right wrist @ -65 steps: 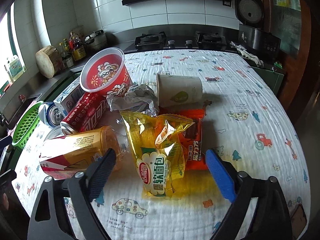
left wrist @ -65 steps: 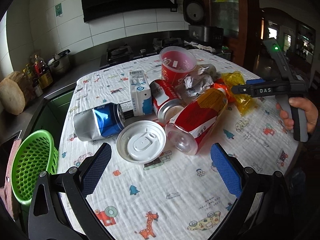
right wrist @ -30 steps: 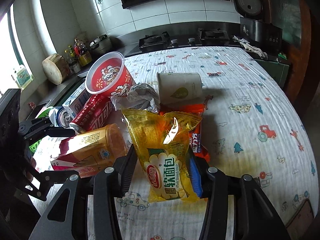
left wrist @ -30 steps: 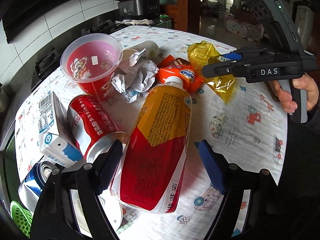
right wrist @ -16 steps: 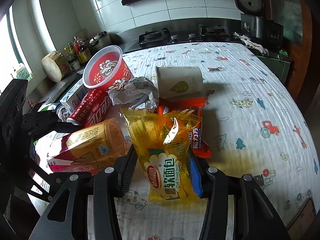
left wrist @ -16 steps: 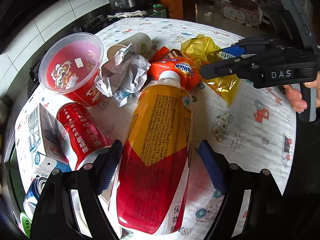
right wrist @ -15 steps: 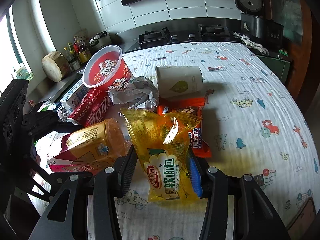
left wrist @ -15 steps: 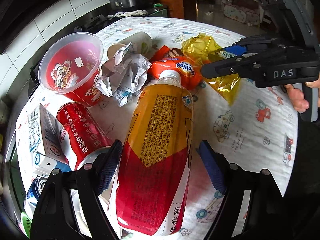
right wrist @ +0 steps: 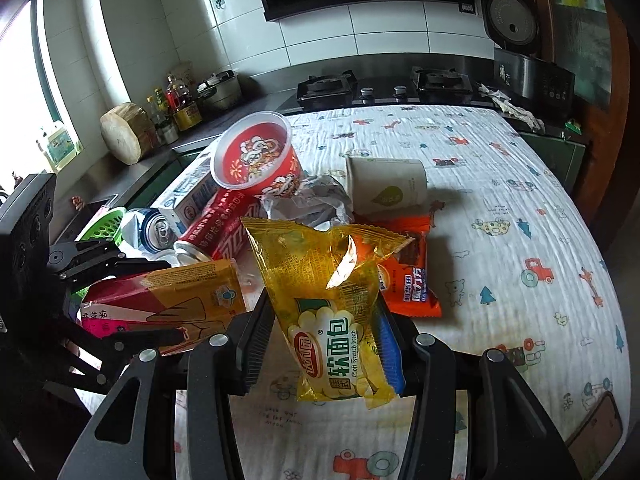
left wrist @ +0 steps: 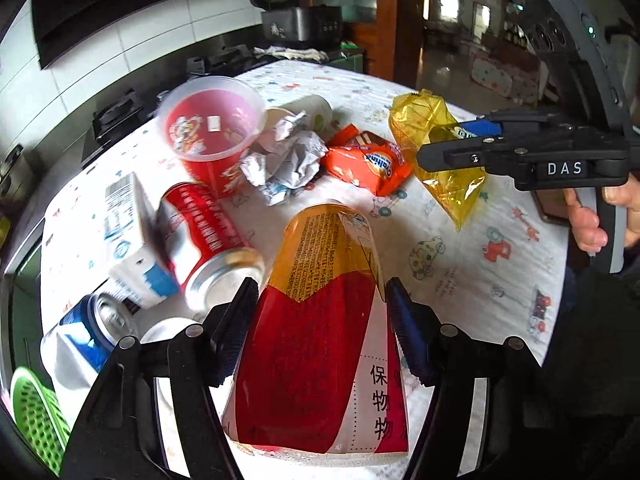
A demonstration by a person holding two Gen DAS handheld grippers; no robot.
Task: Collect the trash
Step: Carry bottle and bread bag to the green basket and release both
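Phone [right wrist: 595,424], seemingly, shows whole only in right view.

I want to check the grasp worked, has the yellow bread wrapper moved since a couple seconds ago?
Yes. The yellow bread wrapper, clamped in the right gripper, has lifted off the tablecloth above the orange wrapper.

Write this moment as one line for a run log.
left gripper: shut on bottle | right gripper: shut on yellow bag | both lifted off table | green basket: nearby
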